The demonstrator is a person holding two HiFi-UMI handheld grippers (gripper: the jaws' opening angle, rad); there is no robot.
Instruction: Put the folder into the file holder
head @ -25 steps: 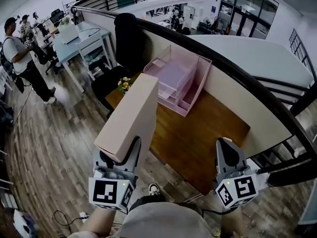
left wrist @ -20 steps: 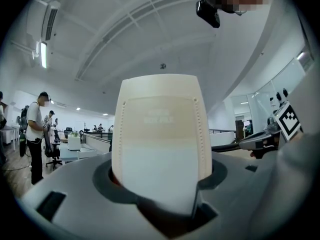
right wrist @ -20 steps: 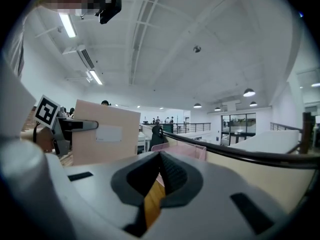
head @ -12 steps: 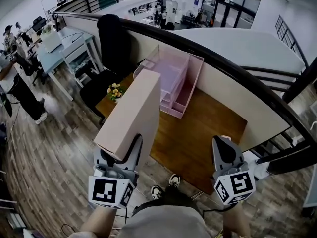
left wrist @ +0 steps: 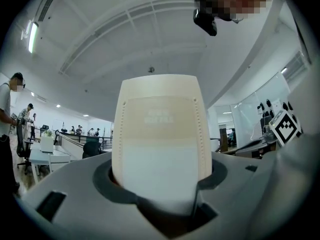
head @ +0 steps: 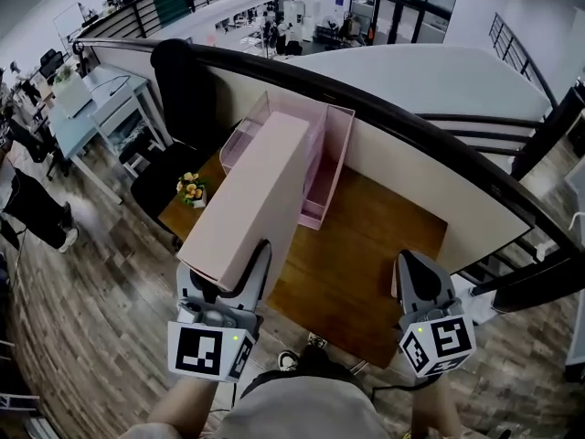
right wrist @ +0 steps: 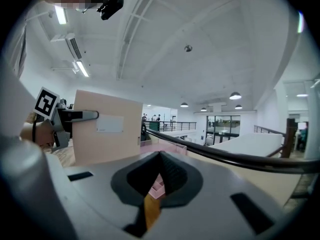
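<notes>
Though its spine print is too blurred to be read, one beige cardboard box folder (head: 256, 190) is clamped mid-frame by the left gripper (head: 228, 271), overlapping one pink plastic file holder (head: 335, 149); the right gripper (head: 413, 268) jaws are pressed together, empty

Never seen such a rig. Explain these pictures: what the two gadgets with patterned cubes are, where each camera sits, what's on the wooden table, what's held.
No robot: a person holds a two-jaw gripper in each hand; the cubes are part of them. One camera sits on the person's head, looking down; the other two ride on the grippers, looking along their jaws. On the wooden table stand a pink file holder and a small bunch of flowers. The left gripper clamps a long beige folder, aimed toward the holder. The right gripper is empty, jaws together.
</notes>
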